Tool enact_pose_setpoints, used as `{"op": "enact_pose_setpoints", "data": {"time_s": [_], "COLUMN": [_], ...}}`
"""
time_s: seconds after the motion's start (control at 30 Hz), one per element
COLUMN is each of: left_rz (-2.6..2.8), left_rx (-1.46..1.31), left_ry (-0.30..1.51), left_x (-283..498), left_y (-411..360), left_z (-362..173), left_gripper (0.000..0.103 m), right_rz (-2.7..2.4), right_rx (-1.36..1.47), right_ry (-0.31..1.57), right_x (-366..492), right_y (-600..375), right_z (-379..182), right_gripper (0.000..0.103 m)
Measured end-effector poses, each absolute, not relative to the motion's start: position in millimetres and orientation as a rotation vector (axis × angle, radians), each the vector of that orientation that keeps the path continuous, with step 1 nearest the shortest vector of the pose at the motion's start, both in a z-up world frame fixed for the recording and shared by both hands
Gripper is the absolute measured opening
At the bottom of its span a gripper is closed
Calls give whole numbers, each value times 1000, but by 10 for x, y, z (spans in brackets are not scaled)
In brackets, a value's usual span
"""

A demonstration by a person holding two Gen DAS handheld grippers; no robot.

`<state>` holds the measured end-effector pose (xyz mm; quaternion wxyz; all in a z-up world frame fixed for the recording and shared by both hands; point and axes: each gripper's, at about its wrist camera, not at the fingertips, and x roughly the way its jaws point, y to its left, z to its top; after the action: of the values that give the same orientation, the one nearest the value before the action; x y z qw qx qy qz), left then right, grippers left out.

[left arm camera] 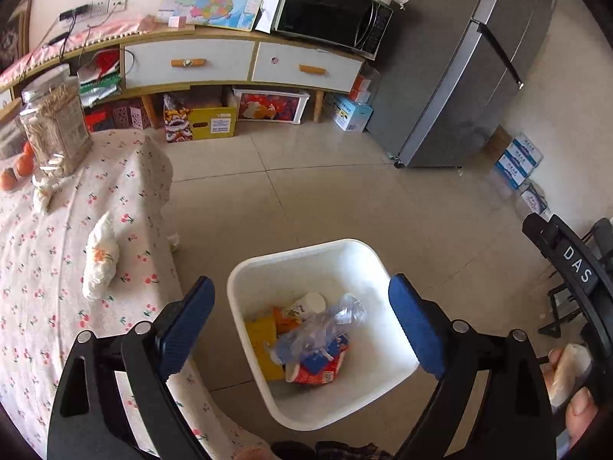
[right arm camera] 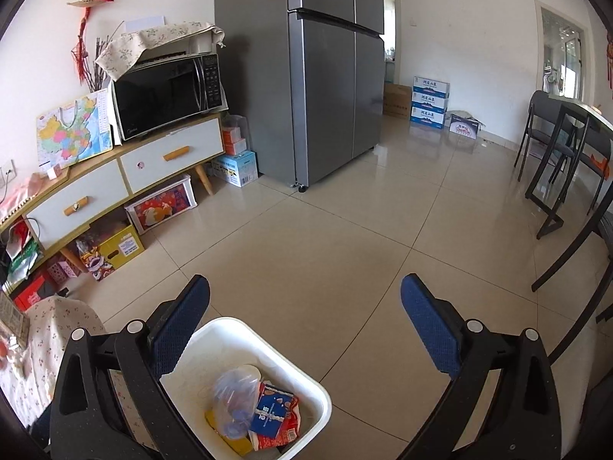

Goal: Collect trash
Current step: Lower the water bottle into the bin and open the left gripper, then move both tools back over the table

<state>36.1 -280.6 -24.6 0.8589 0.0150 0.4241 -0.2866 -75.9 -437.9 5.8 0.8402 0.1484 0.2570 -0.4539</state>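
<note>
Both the left gripper and right gripper are held wide open, empty, above the white bin; 2 crumpled wrappers on the tablecloth are seen only in the left view

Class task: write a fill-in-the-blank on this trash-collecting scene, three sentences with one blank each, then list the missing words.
1. The white bin stands on the tiled ____.
2. Both the left gripper and the right gripper have their jaws ____.
3. A crumpled white wad lies on the cherry-print ____.

Missing words: floor; open; tablecloth
</note>
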Motion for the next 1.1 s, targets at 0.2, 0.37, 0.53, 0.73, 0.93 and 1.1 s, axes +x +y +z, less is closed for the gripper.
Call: {"op": "enact_pose_setpoints", "data": {"time_s": [0.2, 0.37, 0.53, 0.73, 0.93, 1.1], "left_rz": [-419, -303, -213, -138, -82, -41], "left_rx": [177, 206, 182, 121, 66, 42], "left_ry": [716, 627, 608, 639, 709, 741], "left_x": [282, 335, 452, 598, 783, 908], "left_y": [-2452, -2028, -1525, -970, -573, -289], "left_z": [-48, 132, 232, 161, 30, -42], "left_gripper": [89, 89, 89, 89, 89, 90], "right_rz": [-855, -772, -691, -614, -557, -516], "right_rx": [254, 228, 211, 136, 88, 70], "right_ry": [566, 564, 559, 570, 598, 610], "right_x": [-526, -370, -241, -47, 149, 296], "right_y": [-3969, -3612, -3249, -2775, -2421, -2168], "right_z": [56, 88, 121, 96, 27, -19], "right_gripper": [96, 96, 96, 96, 96, 96]}}
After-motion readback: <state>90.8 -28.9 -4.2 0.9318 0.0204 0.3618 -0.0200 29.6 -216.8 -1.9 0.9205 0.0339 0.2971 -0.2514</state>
